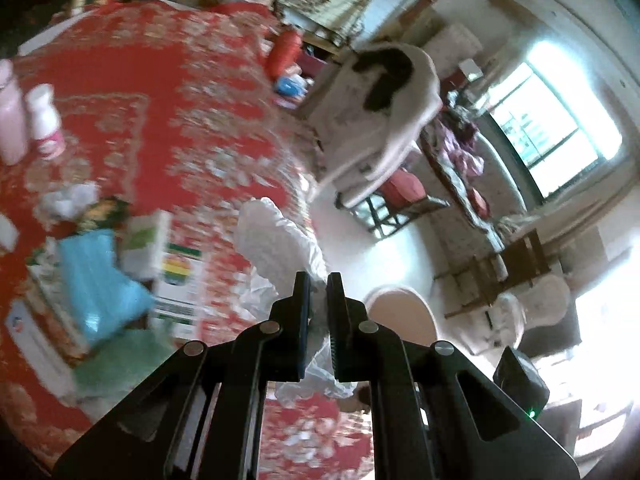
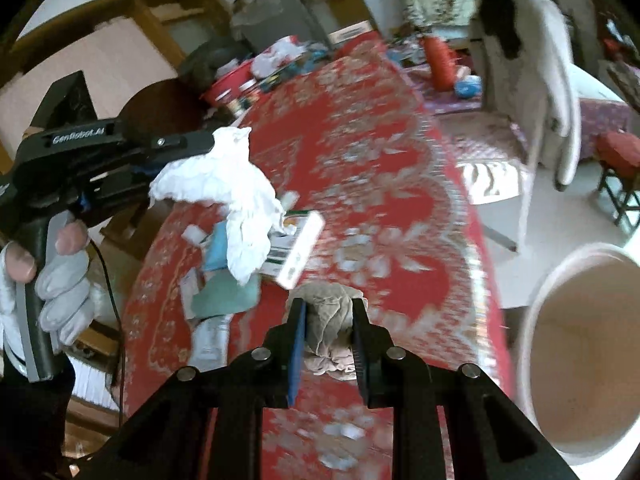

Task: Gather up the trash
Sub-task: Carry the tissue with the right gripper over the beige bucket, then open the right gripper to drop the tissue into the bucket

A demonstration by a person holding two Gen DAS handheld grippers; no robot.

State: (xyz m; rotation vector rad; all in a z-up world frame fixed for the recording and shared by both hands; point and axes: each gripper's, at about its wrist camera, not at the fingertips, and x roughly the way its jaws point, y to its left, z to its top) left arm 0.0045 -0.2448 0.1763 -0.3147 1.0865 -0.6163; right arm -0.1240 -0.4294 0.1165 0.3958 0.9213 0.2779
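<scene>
My left tongs [image 1: 318,300] are closed narrow on a crumpled white tissue [image 1: 280,240], which bunches up beyond the tips and trails below them; from the right wrist camera I see that same tissue [image 2: 236,196] hanging from the left tongs above the desk [image 2: 380,184], clear of the red patterned cloth that covers it. The hand [image 2: 52,276] on the left tool wears a pale glove with bare fingertips showing. My right tongs [image 2: 329,320] are clamped on a wad of greyish-brown paper [image 2: 328,312], pinched between both pads and lifted off the cloth. To the right of the right tongs, beside the desk edge, stands a round pale bin [image 2: 580,344] with its mouth open toward me; the left camera catches its rim [image 1: 400,308] just past the left tongs, on the floor side of the desk. More litter lies on the cloth: a blue plastic bag [image 1: 96,280], a small white and green carton [image 1: 146,242], a flat box with rainbow stripes [image 1: 180,276], a green sheet [image 1: 120,360] and a loose clump of white tissue [image 1: 68,200]. Two pale bottles [image 1: 28,120] stand upright near the far left edge of the left view. Beyond the desk a chair with a white garment draped over it [image 1: 392,120] sits by a bright window [image 1: 556,120]. Both views are smeared with motion blur, so finer detail on the cartons I cannot read.
</scene>
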